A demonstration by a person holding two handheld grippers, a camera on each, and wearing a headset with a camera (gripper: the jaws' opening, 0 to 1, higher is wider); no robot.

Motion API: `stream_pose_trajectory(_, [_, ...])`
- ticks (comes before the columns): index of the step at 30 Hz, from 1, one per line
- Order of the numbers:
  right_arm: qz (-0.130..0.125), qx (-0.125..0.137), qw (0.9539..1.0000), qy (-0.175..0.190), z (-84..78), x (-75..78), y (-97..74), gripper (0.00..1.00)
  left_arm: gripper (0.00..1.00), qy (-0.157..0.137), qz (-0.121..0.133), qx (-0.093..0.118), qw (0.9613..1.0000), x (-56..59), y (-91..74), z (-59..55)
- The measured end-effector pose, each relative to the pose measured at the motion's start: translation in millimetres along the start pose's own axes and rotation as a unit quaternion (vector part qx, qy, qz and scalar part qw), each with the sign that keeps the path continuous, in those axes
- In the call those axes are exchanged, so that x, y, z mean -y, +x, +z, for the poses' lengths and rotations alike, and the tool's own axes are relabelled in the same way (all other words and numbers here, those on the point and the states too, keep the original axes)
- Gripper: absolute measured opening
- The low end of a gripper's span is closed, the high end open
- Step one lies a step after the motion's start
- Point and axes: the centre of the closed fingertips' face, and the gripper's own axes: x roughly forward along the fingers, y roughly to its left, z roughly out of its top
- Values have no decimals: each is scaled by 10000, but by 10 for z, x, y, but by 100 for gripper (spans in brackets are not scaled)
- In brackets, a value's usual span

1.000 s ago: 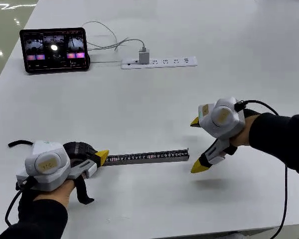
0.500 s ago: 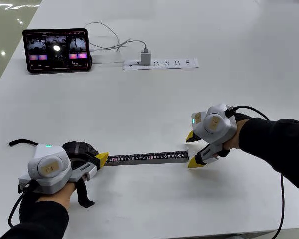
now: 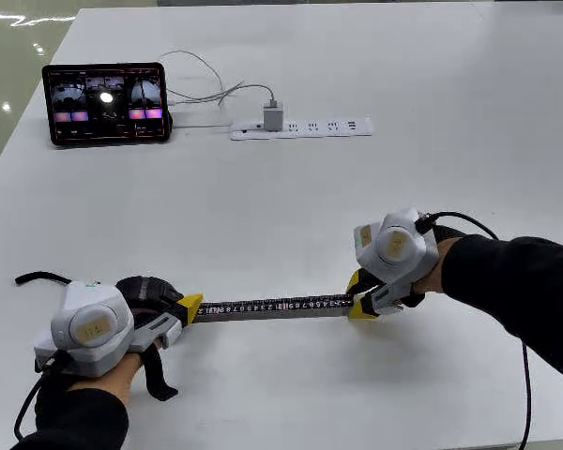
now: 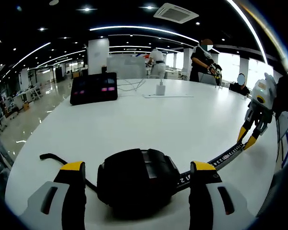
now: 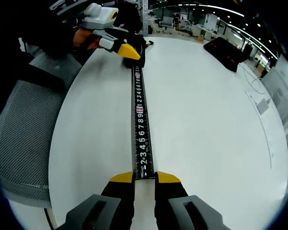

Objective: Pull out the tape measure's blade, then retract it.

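Left hand-held gripper [image 3: 172,307] [image 4: 138,168] is clenched on the tape measure case [image 3: 148,289] [image 4: 137,181], one yellow-tipped jaw on each side of the black body. The case sits on the white table [image 3: 375,66] near its front-left edge. A black strap [image 3: 156,371] trails from the case toward the person.

Right hand-held gripper [image 3: 357,298] [image 5: 144,178] is down at table level, jaws nearly closed and pinching the free end of the blade [image 3: 272,305] [image 5: 140,122] [image 4: 226,157]. In the right gripper view the low numbers lie just ahead of the jaw tips.

The blade is pulled out, running straight and flat along the table from the case to the right hand-held gripper, printed side up. The two hand-held grippers are well apart, joined only by the blade.

At the far side of the table: a tablet [image 3: 105,101] [image 4: 93,87] propped up with its screen lit, and beside it a white power strip [image 3: 305,127] with a charger [image 3: 273,116] plugged in and cables looping back to the tablet.

A grey mesh chair [image 5: 24,129] stands beside the table edge in the right gripper view. People [image 4: 201,56] stand in the background of the left gripper view.
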Motion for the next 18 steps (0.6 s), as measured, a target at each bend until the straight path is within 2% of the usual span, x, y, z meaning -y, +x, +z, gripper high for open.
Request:
stream_pose_trajectory(1, [22, -10, 10000, -5, 6, 0, -1, 11, 85, -7, -7, 0, 10000, 2, 4, 0])
stream_pose_trajectory(2, [-4, -27, 9999, 145, 4, 7, -5, 11, 83, -34, -10, -8, 10000, 4, 7, -2])
stream_pose_trajectory(4, [-20, -16, 10000, 47, -3, 9, -4, 11, 79, -52, -3, -51, 10000, 4, 13, -21])
stream_pose_trajectory(9, [-80, 3, 9992, 386, 10, 31, -2, 11, 66, -230, 75, -177, 9995, -4, 0, -71])
stream_pose_trajectory(14, [-104, -131, 9988, 459, 22, 33, 9, 10, 64, -361, 151, -151, 9991, -18, -1, -53])
stream_pose_trajectory(16, [-3, -177, 9997, 168, 13, 29, 3, 9, 64, -386, 167, -162, 9990, -19, -13, -47])
stream_pose_trajectory(18, [-43, -242, 9994, 247, 14, 25, 9, 9, 64, -477, 129, -179, 9986, -22, -13, -52])
